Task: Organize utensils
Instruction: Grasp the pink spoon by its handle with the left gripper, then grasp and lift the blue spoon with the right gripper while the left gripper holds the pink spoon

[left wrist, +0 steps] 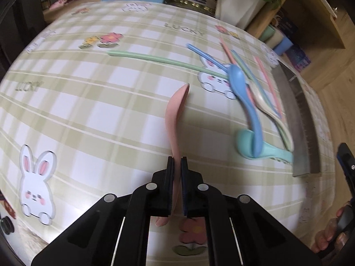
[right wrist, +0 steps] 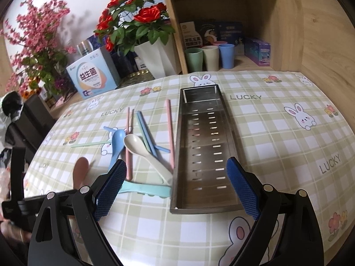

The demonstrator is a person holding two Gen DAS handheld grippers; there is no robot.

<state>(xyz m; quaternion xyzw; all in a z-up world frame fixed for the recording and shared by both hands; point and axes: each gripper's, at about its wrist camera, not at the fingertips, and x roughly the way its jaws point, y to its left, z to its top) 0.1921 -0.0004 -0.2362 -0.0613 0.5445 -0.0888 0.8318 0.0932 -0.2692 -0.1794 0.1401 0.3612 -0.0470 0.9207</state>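
My left gripper (left wrist: 177,161) is shut on the handle of a pink spoon (left wrist: 175,110) and holds it above the table; the spoon also shows in the right wrist view (right wrist: 80,173). To its right lies a pile: a blue spoon (left wrist: 243,93), a teal spoon (left wrist: 255,148), a beige spoon (right wrist: 144,153) and several pink, blue and green chopsticks (right wrist: 142,128). A green chopstick (left wrist: 155,58) lies apart. My right gripper (right wrist: 175,190) is open and empty, over the near end of the steel utensil tray (right wrist: 204,137), which has nothing in it.
A checked bunny tablecloth (right wrist: 277,146) covers the table. Behind it stand flower pots (right wrist: 153,53), boxes (right wrist: 93,75) and a wooden shelf with three cups (right wrist: 210,55).
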